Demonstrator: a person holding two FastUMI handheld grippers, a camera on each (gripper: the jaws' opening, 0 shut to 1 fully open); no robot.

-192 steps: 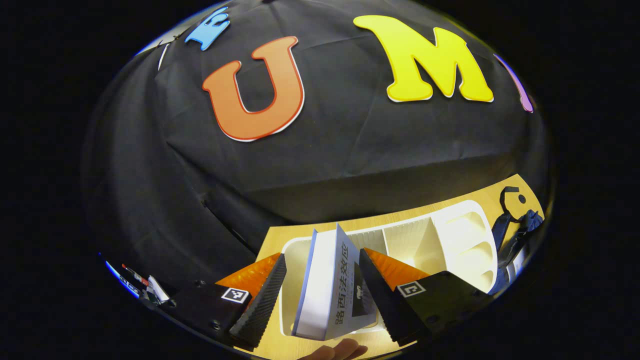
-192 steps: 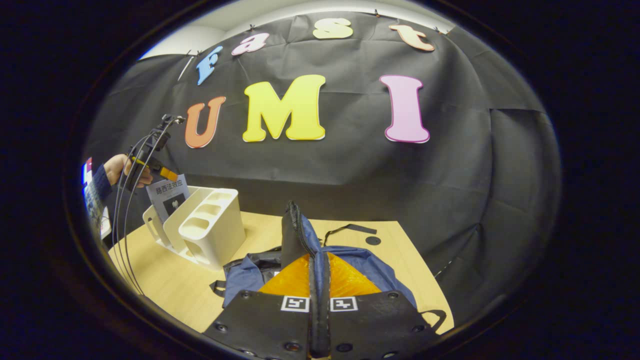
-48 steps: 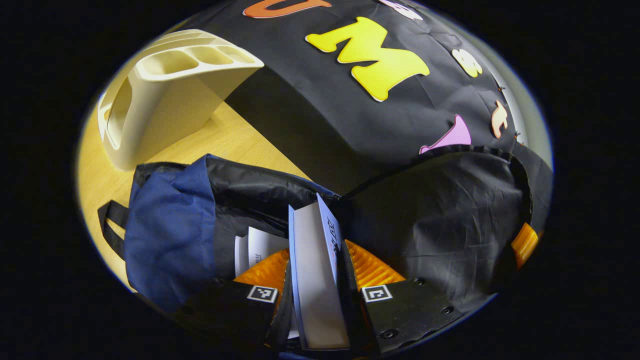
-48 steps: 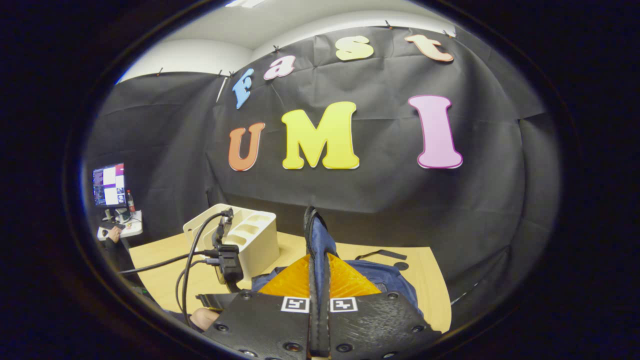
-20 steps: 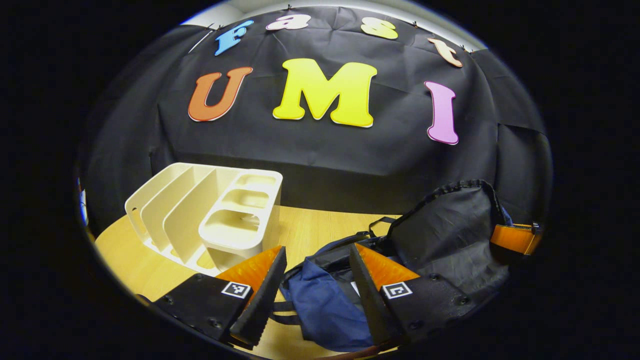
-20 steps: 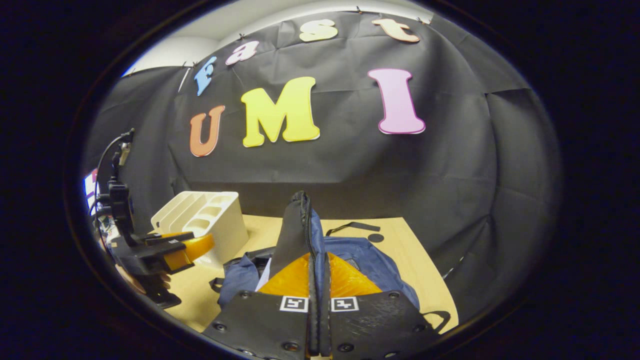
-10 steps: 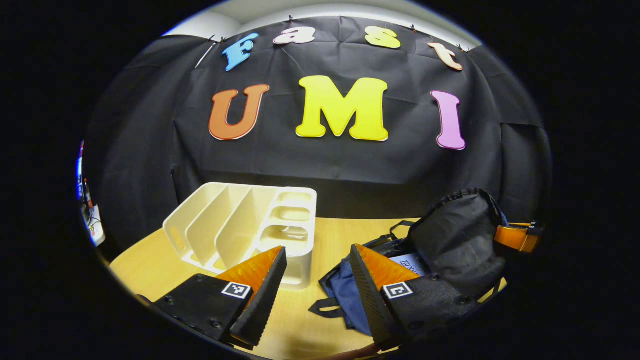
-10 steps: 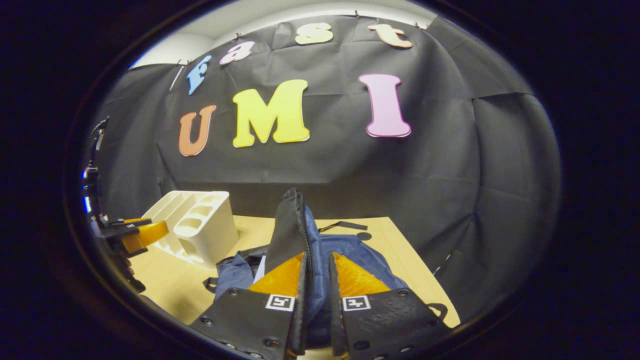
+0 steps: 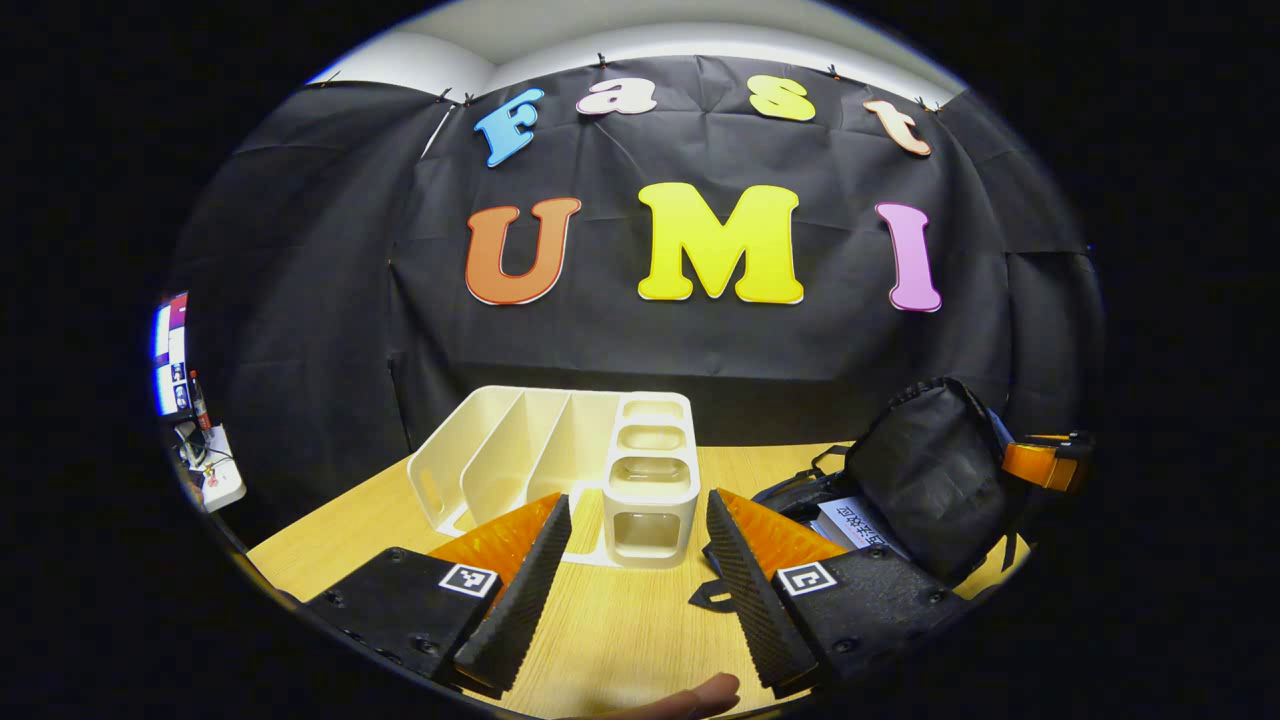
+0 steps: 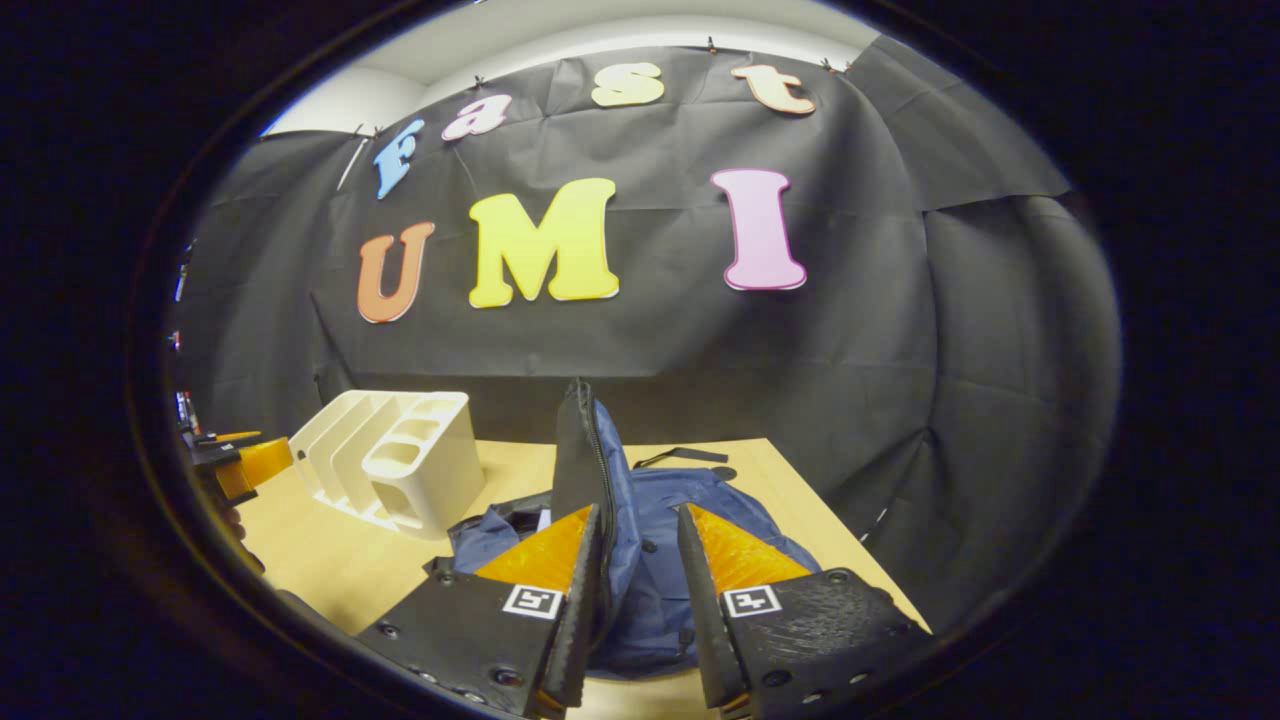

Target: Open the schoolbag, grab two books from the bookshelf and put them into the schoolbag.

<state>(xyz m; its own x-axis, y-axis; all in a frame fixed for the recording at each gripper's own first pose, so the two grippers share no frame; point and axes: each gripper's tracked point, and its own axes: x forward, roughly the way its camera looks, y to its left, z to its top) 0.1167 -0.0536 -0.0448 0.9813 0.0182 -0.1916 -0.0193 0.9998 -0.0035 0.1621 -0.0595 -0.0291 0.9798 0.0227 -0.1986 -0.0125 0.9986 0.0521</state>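
The blue and black schoolbag [image 10: 700, 515] lies open on the wooden table [image 10: 330, 550]. Its black flap [image 10: 578, 440] stands upright between the fingers of my right gripper [image 10: 638, 510], which is open; the flap rests near the left finger. In the left gripper view the schoolbag [image 9: 935, 480] is at the right with a white book [image 9: 850, 522] showing in its mouth. My left gripper [image 9: 636, 498] is open and holds nothing, in front of the white bookshelf [image 9: 545, 460], whose slots hold no books. The bookshelf [image 10: 390, 460] stands left of the bag.
A black strap [image 10: 680, 457] lies on the table behind the bag. A fingertip [image 9: 705, 690] shows at the bottom edge. The left gripper [image 10: 240, 462] appears at the far left, the right gripper [image 9: 1040, 462] behind the flap. A monitor [image 9: 170, 350] glows far left.
My left gripper put a book into the bag, let go, backed away and turned left to face the bookshelf. My right gripper, shut on the flap a second ago, has opened.
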